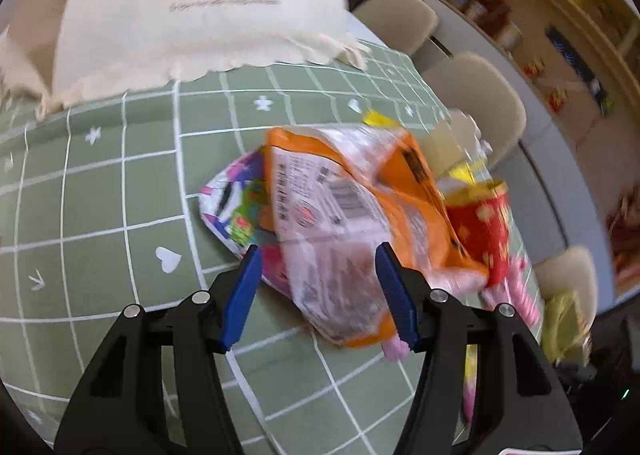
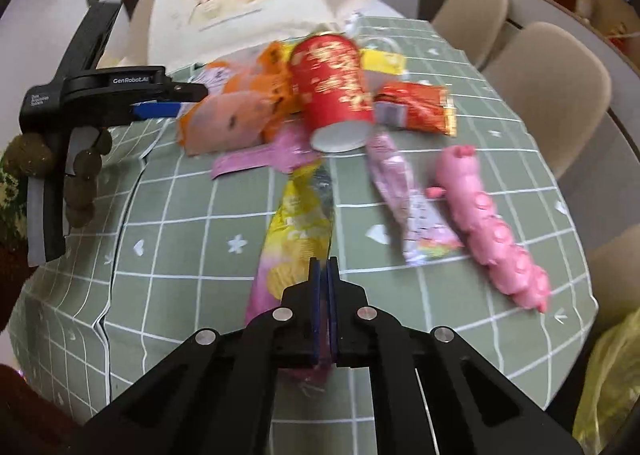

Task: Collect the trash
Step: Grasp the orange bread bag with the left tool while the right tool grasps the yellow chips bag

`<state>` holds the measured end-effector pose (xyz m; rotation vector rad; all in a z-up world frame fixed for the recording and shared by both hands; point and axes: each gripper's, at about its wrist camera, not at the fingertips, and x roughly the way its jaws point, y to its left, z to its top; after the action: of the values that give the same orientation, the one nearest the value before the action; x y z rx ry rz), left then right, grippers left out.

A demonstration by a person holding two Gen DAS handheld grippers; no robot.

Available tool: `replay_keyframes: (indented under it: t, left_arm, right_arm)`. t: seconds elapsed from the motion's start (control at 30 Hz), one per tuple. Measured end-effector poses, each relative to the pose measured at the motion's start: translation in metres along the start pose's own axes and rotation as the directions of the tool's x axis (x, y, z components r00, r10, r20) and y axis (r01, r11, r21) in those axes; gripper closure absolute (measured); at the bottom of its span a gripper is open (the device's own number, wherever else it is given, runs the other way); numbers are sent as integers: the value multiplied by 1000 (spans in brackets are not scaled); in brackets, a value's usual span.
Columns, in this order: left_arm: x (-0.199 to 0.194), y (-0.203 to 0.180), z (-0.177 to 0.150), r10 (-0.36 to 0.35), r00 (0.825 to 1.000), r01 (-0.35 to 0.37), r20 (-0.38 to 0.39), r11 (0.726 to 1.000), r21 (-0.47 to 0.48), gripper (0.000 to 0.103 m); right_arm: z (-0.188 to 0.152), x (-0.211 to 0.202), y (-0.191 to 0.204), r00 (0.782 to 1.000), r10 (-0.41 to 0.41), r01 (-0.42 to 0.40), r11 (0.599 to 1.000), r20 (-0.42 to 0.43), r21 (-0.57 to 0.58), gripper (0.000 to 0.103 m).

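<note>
Now pinching one yellow-pink wrapper (image 2: 298,215) near the table's (image 2: 180,255) near edge with right gripper (image 2: 324,271); left gripper (image 1: 316,255) wide apart around one orange bag (image 1: 352,215); one red cup (image 2: 332,95) mid-table.

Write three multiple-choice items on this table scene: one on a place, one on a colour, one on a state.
1. Where is the red cup?
A. On the floor
B. On its side among the wrappers on the table
C. Upright on a shelf

2. What colour is the tablecloth?
A. Green with a white grid
B. Plain blue
C. Red with dots

3. How do the right fingers stand?
A. Spread wide over bare cloth
B. Shut on the yellow wrapper
C. Shut on the cup

Key: 1 B, its white base faces the right wrist camera, with wrappers around it. 2 A, white lines cross green cloth in both views. 3 B, the fingers meet with the wrapper's end between them.
</note>
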<state>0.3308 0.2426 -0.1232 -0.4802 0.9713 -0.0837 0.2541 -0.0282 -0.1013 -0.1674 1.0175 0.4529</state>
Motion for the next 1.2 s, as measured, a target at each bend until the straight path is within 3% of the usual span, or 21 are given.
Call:
replay_keyframes:
  t: [0.13, 0.17, 0.2, 0.27, 0.37, 0.73, 0.77, 0.8, 0.83, 0.87, 0.97, 1.03, 1.07, 1.2]
  left_arm:
    - [9, 5, 5, -36, 999, 35, -6, 998, -60, 48]
    - [9, 2, 7, -38, 999, 37, -8, 998, -49, 59]
    - [9, -2, 9, -37, 999, 37, -11, 999, -36, 77]
    - [5, -8, 12, -28, 1000, 28, -7, 999, -28, 91]
    - [-9, -19, 15, -46, 999, 46, 8, 999, 5, 98]
    - [-107, -79, -5, -133, 983, 115, 124, 982, 147, 101]
    - [-115, -84, -10, -138, 982, 117, 129, 980, 160, 101]
    - [-120, -88, -13, -143, 981, 120, 129, 978, 170, 101]
    - [-124, -90, -17, -148, 981, 124, 125, 976, 177, 101]
    - [-127, -91, -21, -152, 981, 129, 117, 975, 180, 101]
    - [-128, -89, -35, -157, 985, 144, 69, 976, 163, 101]
    - [-127, -86, -48, -159, 987, 152, 29, 975, 160, 101]
    - [-126, -85, -55, -151, 988, 146, 18, 975, 168, 101]
    - [-114, -73, -79, -95, 995, 100, -35, 975, 201, 101]
  right_arm:
    - [-8, -4, -7, 1000, -21, 20, 998, 14, 55, 98]
    - [-9, -6, -8, 999, -26, 24, 997, 22, 75, 98]
    - [-10, -9, -9, 999, -30, 27, 996, 28, 86, 98]
    - [-11, -15, -8, 998, -40, 35, 995, 42, 96, 98]
    - [-12, -31, -9, 995, -66, 58, 993, 72, 101, 98]
    - [-32, -113, -20, 966, -110, 60, 975, 235, 213, 98]
    - [-35, -114, -21, 969, -93, 42, 975, 229, 218, 98]
    - [-36, -111, -22, 979, -42, -3, 977, 202, 214, 98]
    - [-38, -99, -23, 988, 61, -89, 976, 142, 200, 98]
    - [-38, -93, -22, 989, 89, -111, 976, 121, 188, 97]
    - [-35, -72, -10, 995, 58, -64, 995, 83, 80, 95]
    - [-29, -63, -9, 994, 49, -56, 996, 102, 66, 81]
    - [-25, -57, -13, 993, 55, -64, 994, 106, 85, 66]
    - [-10, -23, -24, 997, 46, -54, 990, 66, 129, 62]
